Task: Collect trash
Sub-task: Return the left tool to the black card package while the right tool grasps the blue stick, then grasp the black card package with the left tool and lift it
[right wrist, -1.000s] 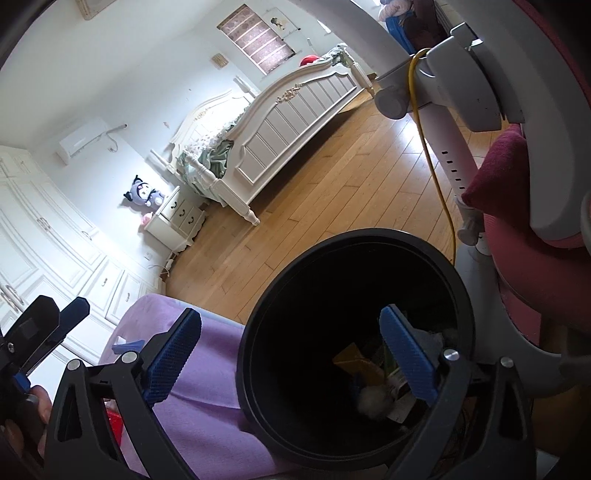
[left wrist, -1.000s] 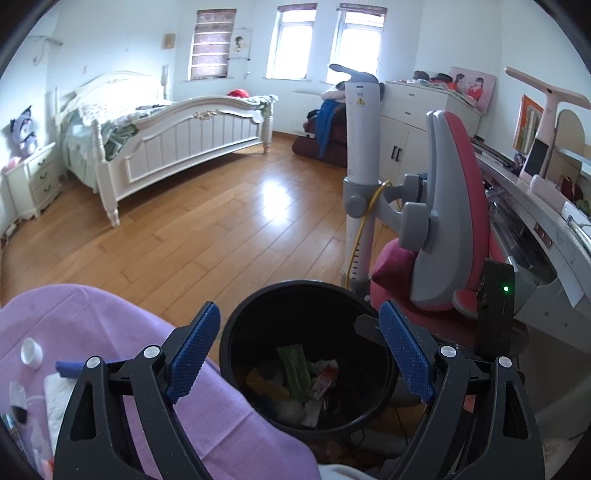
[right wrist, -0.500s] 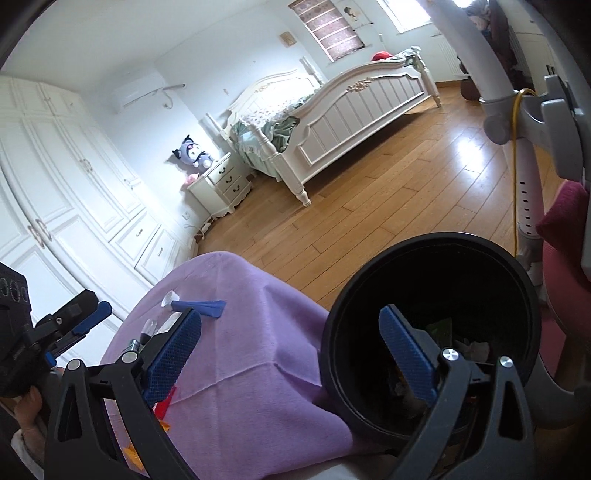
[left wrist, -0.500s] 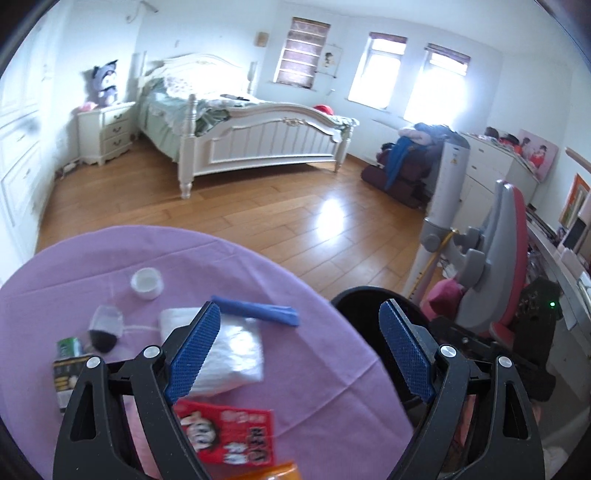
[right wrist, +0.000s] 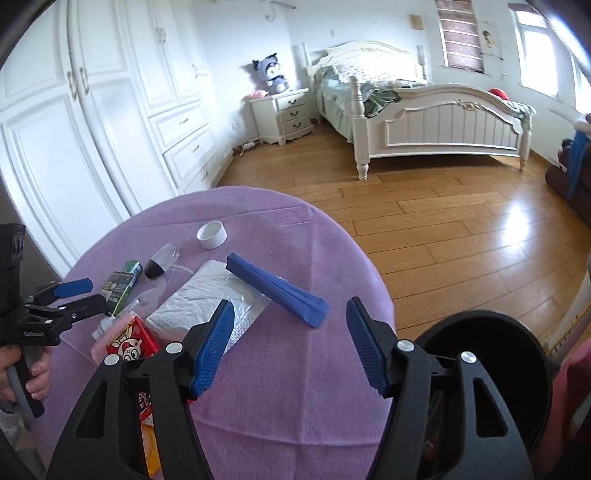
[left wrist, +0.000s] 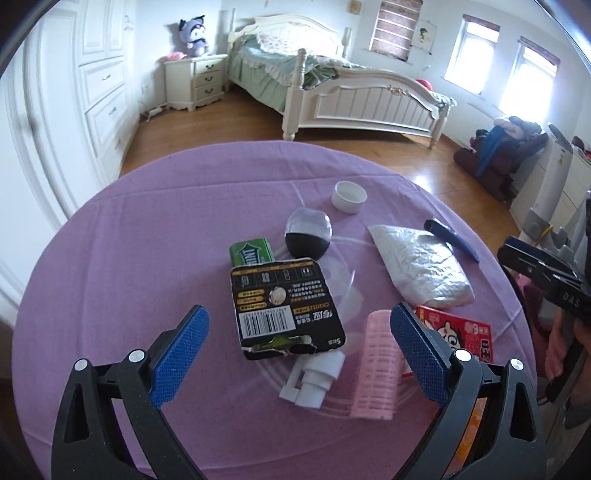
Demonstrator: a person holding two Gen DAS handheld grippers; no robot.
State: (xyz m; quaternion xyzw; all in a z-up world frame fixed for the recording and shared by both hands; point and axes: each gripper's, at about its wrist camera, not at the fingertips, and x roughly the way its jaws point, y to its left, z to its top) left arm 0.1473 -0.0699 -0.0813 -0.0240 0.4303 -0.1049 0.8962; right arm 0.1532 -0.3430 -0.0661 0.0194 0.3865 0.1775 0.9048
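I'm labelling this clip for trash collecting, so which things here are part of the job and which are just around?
Job:
- black bin
- black battery card
- green gum pack
- silver foil pouch
- white cap
- pink roller
- red snack packet
- blue wrapper

Just around:
- bed
- nightstand
- plush toy
- wardrobe

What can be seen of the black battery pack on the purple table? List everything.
The black battery pack is a flat card package with yellow and white print, a barcode near its lower left and a torn, open bottom edge. It lies face up, slightly tilted, mid-table. Its top edge overlaps the green gum pack; its bottom edge overlaps the white pump head. Neither gripper touches it.
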